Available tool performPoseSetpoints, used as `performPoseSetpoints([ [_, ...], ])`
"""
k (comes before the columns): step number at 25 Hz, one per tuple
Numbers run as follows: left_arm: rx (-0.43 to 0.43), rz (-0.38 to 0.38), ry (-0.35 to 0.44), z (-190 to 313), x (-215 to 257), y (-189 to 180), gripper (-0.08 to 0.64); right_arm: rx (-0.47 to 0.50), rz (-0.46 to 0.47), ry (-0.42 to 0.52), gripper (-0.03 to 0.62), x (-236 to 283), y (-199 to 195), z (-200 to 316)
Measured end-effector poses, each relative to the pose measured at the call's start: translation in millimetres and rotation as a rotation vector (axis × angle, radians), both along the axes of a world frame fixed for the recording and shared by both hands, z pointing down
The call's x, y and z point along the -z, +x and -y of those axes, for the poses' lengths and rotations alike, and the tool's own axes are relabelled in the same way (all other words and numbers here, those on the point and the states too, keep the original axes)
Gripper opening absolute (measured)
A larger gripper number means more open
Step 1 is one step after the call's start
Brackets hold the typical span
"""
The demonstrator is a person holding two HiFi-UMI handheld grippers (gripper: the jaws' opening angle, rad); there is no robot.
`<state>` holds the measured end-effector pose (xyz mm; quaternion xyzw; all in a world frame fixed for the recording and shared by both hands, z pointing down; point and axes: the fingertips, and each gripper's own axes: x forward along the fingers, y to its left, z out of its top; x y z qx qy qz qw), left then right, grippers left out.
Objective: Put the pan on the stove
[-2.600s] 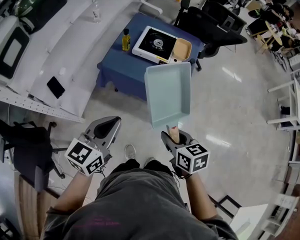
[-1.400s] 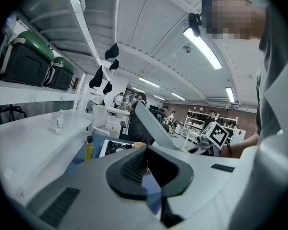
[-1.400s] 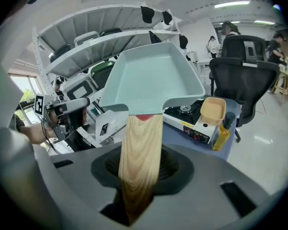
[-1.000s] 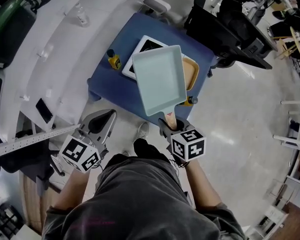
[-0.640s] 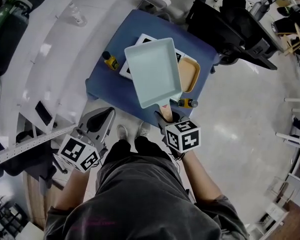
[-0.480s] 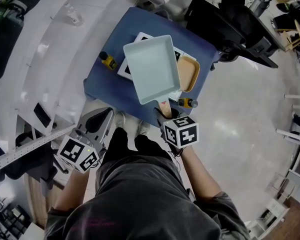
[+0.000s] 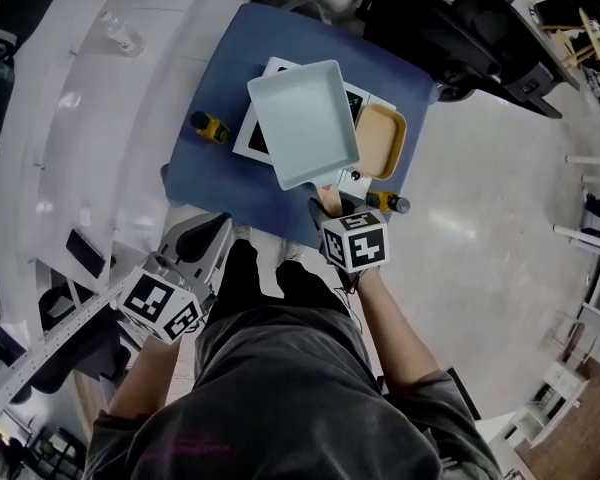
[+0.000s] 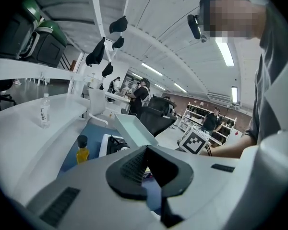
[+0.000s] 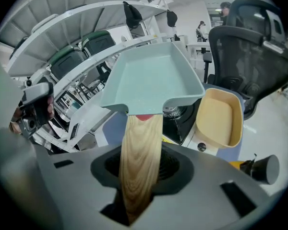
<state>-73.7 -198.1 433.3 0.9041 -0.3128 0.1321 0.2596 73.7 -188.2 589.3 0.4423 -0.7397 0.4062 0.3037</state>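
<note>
A pale green rectangular pan (image 7: 303, 120) with a wooden handle (image 7: 329, 199) hangs in the air above the stove. My right gripper (image 7: 330, 210) is shut on that handle, which runs straight between its jaws in the right gripper view, where the pan (image 9: 153, 78) fills the middle above the right gripper (image 9: 140, 176). The stove (image 7: 251, 136) is a white-edged black cooktop on the blue table (image 7: 220, 183), mostly hidden under the pan. My left gripper (image 7: 204, 246) hangs low at the left, shut and with nothing in it; its view shows the left gripper (image 8: 146, 162) below the pan (image 8: 134, 131).
A yellow bottle with a black cap (image 7: 208, 127) stands left of the stove. A beige square dish (image 7: 380, 140) lies to its right, and a small bottle (image 7: 388, 202) at the table's near right corner. A white curved counter (image 7: 80, 118) runs along the left; black office chairs (image 7: 460, 18) stand behind.
The person has walked up to the blue table. The pan, held in the right gripper throughout, has come over the stove. The left gripper stays low beside the body.
</note>
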Motion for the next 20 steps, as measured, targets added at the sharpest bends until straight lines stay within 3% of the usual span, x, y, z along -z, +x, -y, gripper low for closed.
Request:
performPoseSetpoints([
  [9, -0.045, -0.006, -0.042, 32, -19, -33, 0.002, -0.062, -0.076, -0.046, 0.112, -30, -8, 26],
  [20, -0.07, -0.011, -0.091, 48, -41, -49, 0.002, -0.082, -0.143, -0.096, 0.112, -55, -4, 40],
])
